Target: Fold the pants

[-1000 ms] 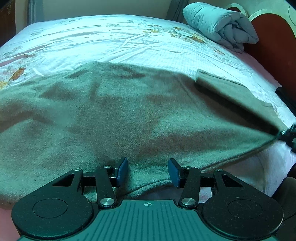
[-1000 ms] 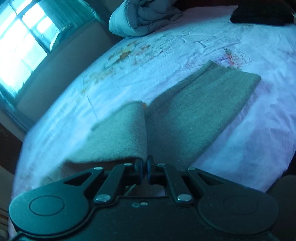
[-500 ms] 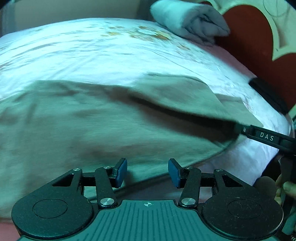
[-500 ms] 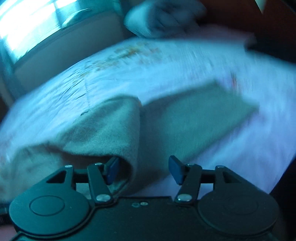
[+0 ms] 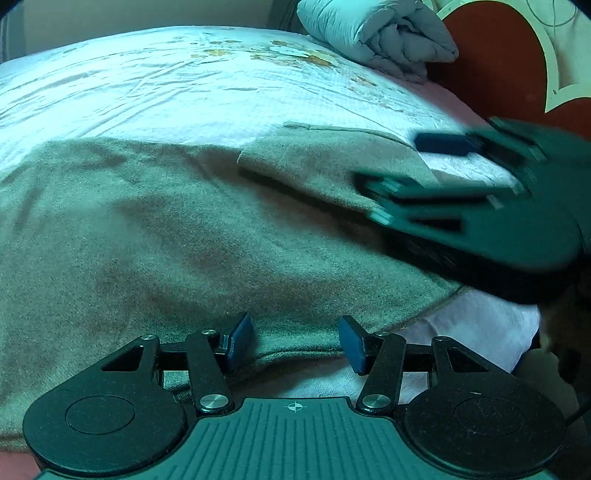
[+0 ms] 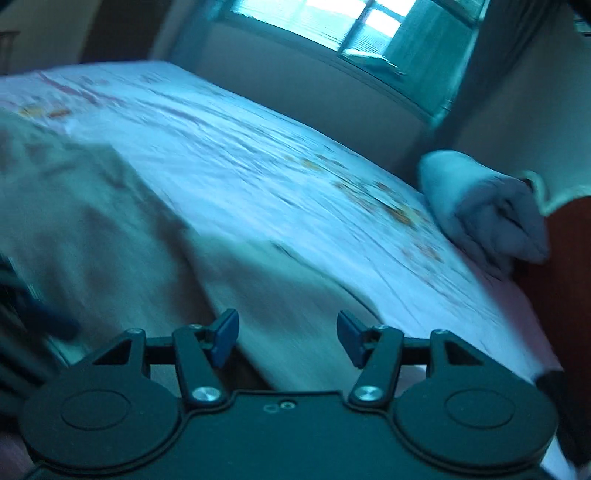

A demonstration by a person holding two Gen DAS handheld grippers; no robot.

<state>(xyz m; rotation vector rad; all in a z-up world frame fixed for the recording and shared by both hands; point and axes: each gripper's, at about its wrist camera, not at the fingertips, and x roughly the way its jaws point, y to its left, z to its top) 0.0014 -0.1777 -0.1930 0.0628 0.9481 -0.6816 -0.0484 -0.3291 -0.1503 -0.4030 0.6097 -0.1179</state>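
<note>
The pants [image 5: 184,236] lay spread on the bed [image 5: 166,85]. The left gripper [image 5: 295,341] hung over their near edge, jaws just opening, apart and empty. The right gripper [image 6: 287,338], blurry, seemed apart and empty too.

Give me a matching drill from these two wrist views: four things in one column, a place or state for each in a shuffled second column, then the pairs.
Things:
1. pants
2. rolled duvet
3. left gripper
4. window

Places or states:
A. open, jaws apart over the near edge of the fabric
B. in the wall beyond the far side of the bed
C. bundled up by the red headboard
D. spread on the bed sheet, one corner folded back

Pairs: 1-D, 2-C, 3-A, 4-B
</note>
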